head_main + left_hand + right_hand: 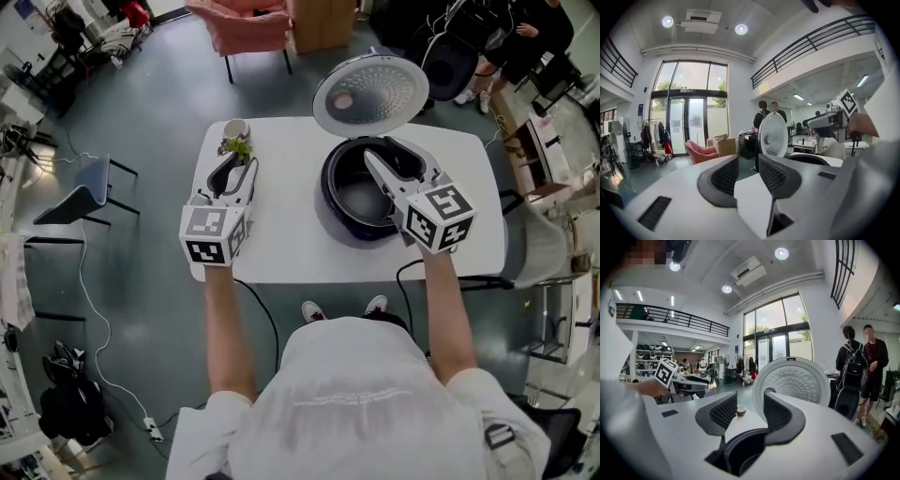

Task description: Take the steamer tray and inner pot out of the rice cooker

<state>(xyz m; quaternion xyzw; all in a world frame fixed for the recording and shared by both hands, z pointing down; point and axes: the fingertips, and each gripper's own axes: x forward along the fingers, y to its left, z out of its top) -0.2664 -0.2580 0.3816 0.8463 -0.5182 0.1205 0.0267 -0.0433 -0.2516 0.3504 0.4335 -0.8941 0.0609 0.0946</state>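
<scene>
The dark rice cooker (342, 217) stands on the right half of the white table (281, 234), its round lid (366, 94) raised toward the far edge. Its dark inner pot (361, 202) sits inside; no steamer tray shows in any view. My right gripper (382, 150) hovers above the pot, open and holding nothing; the right gripper view has the pot rim (745, 448) just beneath the jaws and the lid (797, 383) behind. My left gripper (234, 161) hangs over the table's left side, open and empty; its view shows the lid (772, 135) ahead to the right.
A small cup with a green plant (235, 136) stands at the table's far left corner, just beyond the left gripper. A pink chair (246, 28) is behind the table, a blue chair (84, 192) at its left. Two people (855, 366) stand beyond the cooker.
</scene>
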